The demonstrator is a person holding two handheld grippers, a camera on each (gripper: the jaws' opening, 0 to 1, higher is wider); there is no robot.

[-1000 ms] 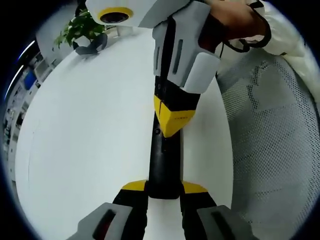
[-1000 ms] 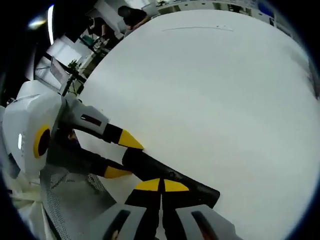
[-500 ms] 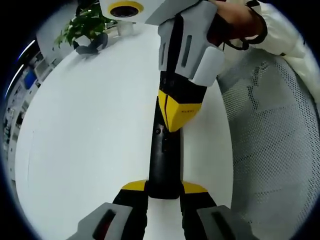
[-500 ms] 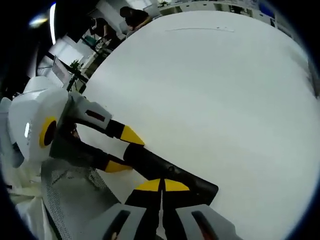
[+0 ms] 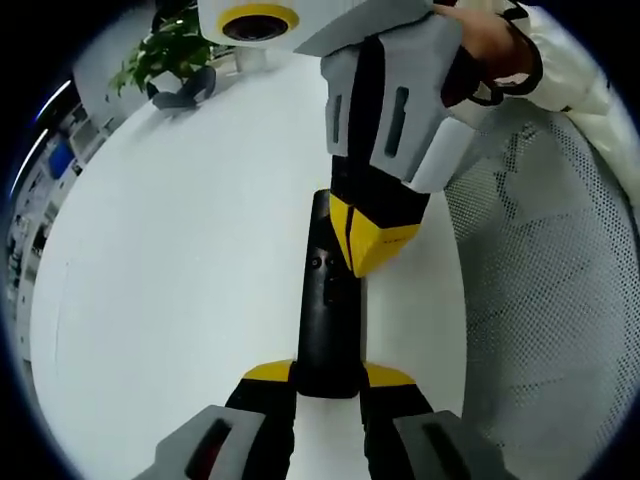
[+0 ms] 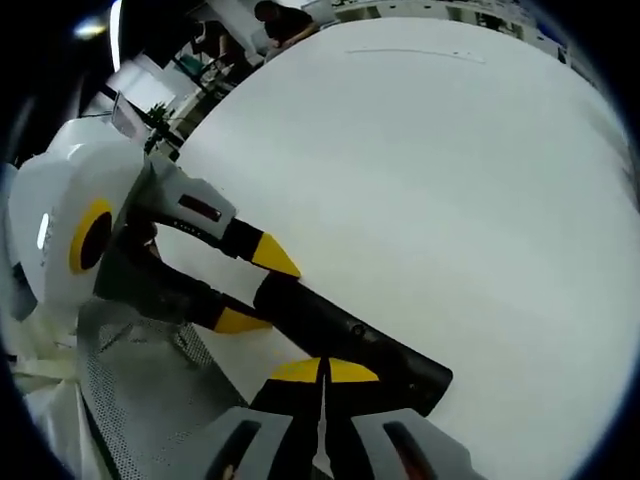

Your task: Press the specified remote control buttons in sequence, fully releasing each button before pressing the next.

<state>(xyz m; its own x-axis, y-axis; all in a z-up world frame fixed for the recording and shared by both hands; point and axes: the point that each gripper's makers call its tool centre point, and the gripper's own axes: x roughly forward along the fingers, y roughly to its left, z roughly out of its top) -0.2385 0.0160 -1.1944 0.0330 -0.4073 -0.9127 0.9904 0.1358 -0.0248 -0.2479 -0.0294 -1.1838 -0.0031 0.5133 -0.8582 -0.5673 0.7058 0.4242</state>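
Observation:
A long black remote [image 5: 322,320] lies on the white table [image 5: 180,260], its near end between the yellow-tipped jaws of my left gripper [image 5: 328,375], which is shut on it. My right gripper [image 5: 368,250] comes down from above, shut, with its yellow tip over the right edge of the remote's upper half; contact cannot be told. In the right gripper view my right gripper [image 6: 322,372] is shut just in front of the remote [image 6: 370,345]. The left gripper [image 6: 255,290] straddles the remote's far end there.
A potted plant [image 5: 165,55] and a dark object [image 5: 185,92] stand at the table's far edge. A white perforated surface [image 5: 560,300] borders the table on the right. A person's hand [image 5: 490,40] holds the right gripper. People [image 6: 280,15] are in the background.
The right gripper's tip has slid a little to the right across the remote and its body looms larger. The left gripper has kept its hold on the remote.

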